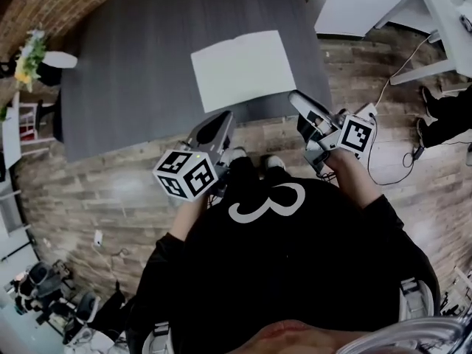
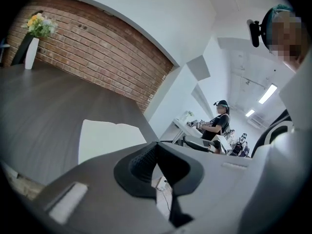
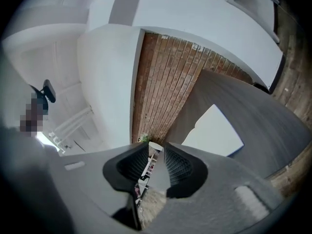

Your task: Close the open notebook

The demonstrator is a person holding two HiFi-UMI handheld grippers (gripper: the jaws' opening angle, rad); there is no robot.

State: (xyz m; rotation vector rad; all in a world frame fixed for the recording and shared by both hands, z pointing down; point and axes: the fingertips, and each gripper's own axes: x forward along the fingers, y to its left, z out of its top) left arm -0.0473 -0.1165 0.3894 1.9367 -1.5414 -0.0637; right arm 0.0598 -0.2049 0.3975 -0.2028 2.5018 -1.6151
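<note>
The open notebook (image 1: 243, 69) lies flat with blank white pages near the front edge of the dark grey table (image 1: 133, 72). Both grippers hang off the table, just short of that edge. My left gripper (image 1: 224, 118) is below the notebook's left corner, its jaws closed together with nothing in them. My right gripper (image 1: 296, 96) is by the notebook's right corner, its jaws parted and empty. In the left gripper view the notebook (image 2: 108, 139) shows past the shut left gripper (image 2: 156, 145). In the right gripper view the notebook (image 3: 214, 130) lies to the right of the open right gripper (image 3: 156, 149).
A white vase with flowers (image 1: 34, 56) stands at the table's far left corner, in front of a brick wall (image 2: 102, 57). A white desk (image 1: 383, 6) and cables (image 1: 391, 146) are on the wooden floor to the right. Another person (image 2: 219, 122) works in the background.
</note>
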